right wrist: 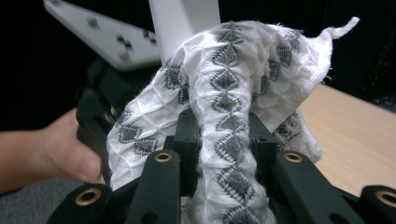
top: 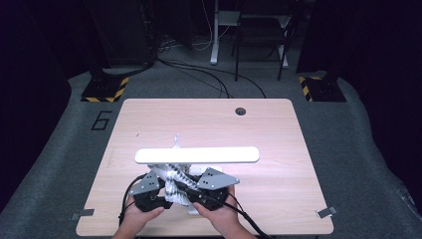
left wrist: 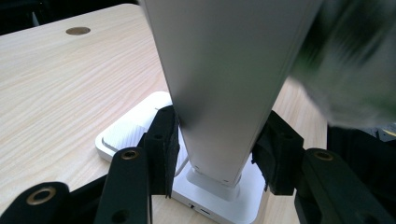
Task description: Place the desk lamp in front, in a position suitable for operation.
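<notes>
High overhead; two close views, lamp (left wrist: pixel 224 84) shared.

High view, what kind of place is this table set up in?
Probably a lab or recording studio, not a home: the light wooden table stands on grey carpet among dark surroundings, yellow-and-black striped stand bases sit beyond its far corners, and loose black cables run across the floor.
</notes>
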`<state>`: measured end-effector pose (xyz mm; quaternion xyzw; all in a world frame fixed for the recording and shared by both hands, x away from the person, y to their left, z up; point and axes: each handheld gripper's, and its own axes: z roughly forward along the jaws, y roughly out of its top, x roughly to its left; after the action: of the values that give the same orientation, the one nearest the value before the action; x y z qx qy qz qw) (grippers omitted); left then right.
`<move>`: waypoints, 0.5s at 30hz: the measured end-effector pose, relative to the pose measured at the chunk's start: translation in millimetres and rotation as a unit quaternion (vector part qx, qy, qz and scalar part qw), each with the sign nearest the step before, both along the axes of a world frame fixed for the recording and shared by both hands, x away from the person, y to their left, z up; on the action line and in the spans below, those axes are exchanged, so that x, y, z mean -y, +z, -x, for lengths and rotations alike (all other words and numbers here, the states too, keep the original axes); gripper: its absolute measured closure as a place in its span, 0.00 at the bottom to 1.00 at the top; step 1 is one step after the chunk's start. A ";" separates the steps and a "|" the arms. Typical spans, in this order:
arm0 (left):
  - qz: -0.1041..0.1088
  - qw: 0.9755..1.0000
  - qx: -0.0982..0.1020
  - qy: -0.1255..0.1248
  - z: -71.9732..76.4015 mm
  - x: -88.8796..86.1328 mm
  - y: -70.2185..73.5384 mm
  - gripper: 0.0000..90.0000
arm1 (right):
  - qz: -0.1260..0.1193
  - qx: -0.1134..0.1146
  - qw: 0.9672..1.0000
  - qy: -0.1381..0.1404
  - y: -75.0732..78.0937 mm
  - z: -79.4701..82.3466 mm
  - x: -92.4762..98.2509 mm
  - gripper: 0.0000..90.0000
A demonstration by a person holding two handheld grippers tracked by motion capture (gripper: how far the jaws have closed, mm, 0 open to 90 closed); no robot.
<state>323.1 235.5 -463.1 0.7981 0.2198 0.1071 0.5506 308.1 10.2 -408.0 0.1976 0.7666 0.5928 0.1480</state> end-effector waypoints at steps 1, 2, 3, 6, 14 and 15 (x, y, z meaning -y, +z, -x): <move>0.000 1.000 0.000 0.000 -0.1 -0.1 0.0 0.60 | 0.005 -0.011 1.000 -0.002 -3.0 0.3 1.4 0.79; 0.000 1.000 0.000 0.000 -0.2 -0.1 0.0 0.60 | 0.010 -0.017 1.000 -0.003 -6.1 0.1 3.0 0.79; 0.001 1.000 0.000 0.000 -0.2 0.0 -0.1 0.60 | 0.014 -0.021 1.000 -0.006 -9.4 0.0 4.3 0.79; 0.008 1.000 -0.005 0.000 -0.5 -0.5 -0.9 0.60 | 0.025 -0.025 0.999 -0.011 -16.8 0.3 8.2 0.79; 0.012 1.000 -0.008 -0.014 -3.3 -3.3 0.5 0.57 | 0.022 -0.019 0.999 -0.018 -14.3 2.3 12.1 0.79; 0.022 1.000 -0.005 -0.015 -3.5 -5.1 1.9 0.55 | 0.020 -0.018 0.999 -0.018 -13.8 2.3 12.4 0.79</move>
<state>326.6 240.6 -461.1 0.7896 0.2126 0.0901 0.5685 305.9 -2.1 -421.8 0.2185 0.7774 0.5708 0.1486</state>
